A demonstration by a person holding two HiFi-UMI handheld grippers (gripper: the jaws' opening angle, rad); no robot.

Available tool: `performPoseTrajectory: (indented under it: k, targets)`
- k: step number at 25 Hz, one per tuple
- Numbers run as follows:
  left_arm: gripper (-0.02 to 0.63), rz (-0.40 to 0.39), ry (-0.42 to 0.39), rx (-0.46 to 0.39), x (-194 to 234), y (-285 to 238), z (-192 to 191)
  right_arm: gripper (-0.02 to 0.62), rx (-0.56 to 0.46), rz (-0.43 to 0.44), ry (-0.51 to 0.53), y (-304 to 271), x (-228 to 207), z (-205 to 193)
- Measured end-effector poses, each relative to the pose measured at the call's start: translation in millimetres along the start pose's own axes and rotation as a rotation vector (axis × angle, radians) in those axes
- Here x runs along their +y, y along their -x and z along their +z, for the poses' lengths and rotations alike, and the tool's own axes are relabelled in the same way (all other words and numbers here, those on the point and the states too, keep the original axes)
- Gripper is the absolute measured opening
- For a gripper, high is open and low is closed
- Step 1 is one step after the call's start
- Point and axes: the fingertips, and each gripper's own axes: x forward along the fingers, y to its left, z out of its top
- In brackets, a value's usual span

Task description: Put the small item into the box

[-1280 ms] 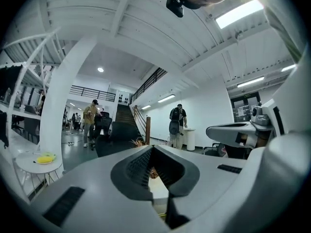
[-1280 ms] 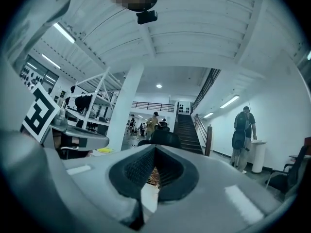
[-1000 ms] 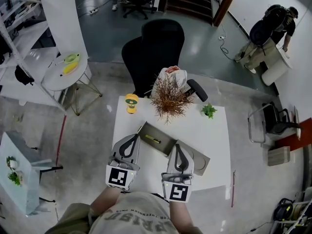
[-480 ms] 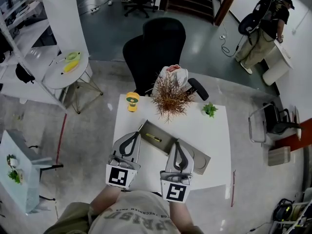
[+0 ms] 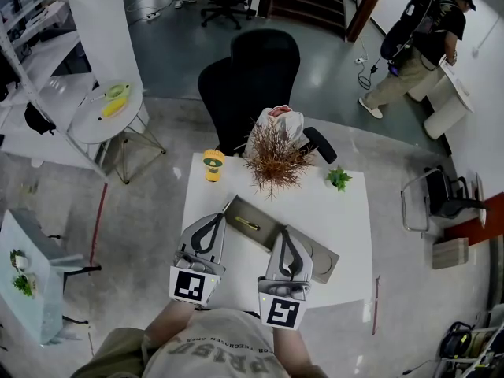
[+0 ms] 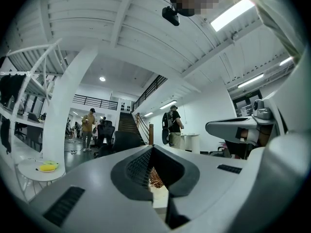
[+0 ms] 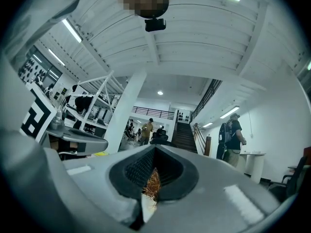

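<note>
An open grey box (image 5: 264, 235) lies on the white table (image 5: 346, 211), its lid (image 5: 321, 258) folded out to the right. A small thin yellow item (image 5: 246, 224) lies inside the box near its left end. My left gripper (image 5: 216, 219) is shut and holds nothing, its tips at the box's left corner. My right gripper (image 5: 285, 235) is also shut and empty, its tips over the box's right part by the lid. In both gripper views the closed jaws point level across the room, and only the dried plant (image 7: 151, 181) shows between them.
At the table's far edge stand a yellow toy (image 5: 213, 164), a dried brown plant (image 5: 273, 162) and a small green plant (image 5: 338, 179). A black office chair (image 5: 252, 85) sits behind the table. A round side table (image 5: 98, 120) stands at the left. A person (image 5: 425, 30) walks far off.
Both grippers have stayed almost where they were, the right one drifting slightly toward me. The person in the far background has walked to the left.
</note>
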Motion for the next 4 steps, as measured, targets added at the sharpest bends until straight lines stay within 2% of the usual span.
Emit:
performPoseTrajectory:
  k: [4]
  targets:
    - [0.009, 0.005, -0.006, -0.002, 2.7, -0.6, 0.4, -0.002, 0.003, 0.006, 0.007, -2.2, 1.4, -0.5]
